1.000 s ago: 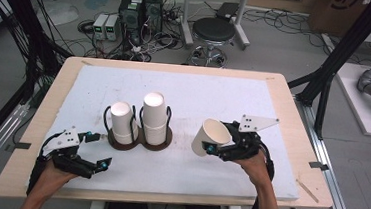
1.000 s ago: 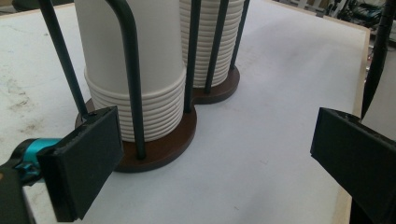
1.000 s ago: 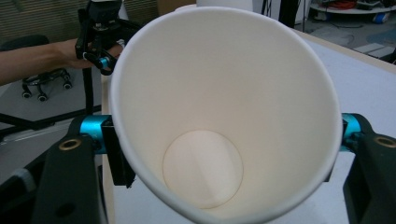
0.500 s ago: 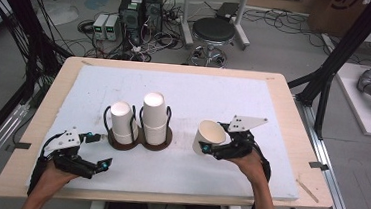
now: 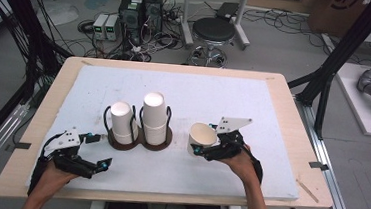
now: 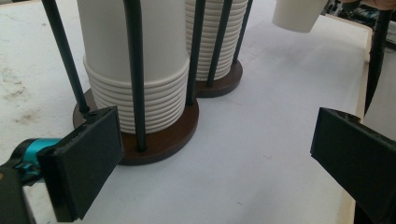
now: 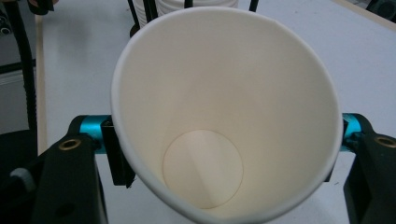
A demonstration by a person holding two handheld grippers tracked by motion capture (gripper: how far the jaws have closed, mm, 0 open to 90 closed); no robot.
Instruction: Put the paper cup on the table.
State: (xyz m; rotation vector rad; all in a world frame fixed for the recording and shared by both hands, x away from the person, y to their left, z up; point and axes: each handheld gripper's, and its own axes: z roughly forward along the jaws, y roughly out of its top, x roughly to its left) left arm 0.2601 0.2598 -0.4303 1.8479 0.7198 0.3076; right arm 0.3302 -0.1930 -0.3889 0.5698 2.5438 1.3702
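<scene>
Now the single paper cup (image 5: pixel 202 137) is riding clamped in the right gripper (image 5: pixel 197 150), mouth tilted toward the person, and it is sitting lower and closer to the two cup holders than it was a second ago. Seen from the right gripper view, the cup (image 7: pixel 224 116) is being pinched across its wall by both pads, with its flat bottom showing and nothing inside. Judging by this, the cup is being carried toward the table surface or the stacks, not yet set down.

At nine o'clock from the cup, the taller stack (image 5: pixel 154 117) is standing in its wire holder, and just beyond it the shorter stack (image 5: pixel 122 122), both on brown bases that are touching. The left gripper (image 5: pixel 98 151) is resting at about eight o'clock from the stacks, jaws spread wide with nothing between them, as the left gripper view shows (image 6: pixel 210 154).

Open white mat (image 5: pixel 234 101) is lying from twelve through three o'clock of the cup; the near table edge (image 5: pixel 166 197) is at six o'clock, close behind both hands.
</scene>
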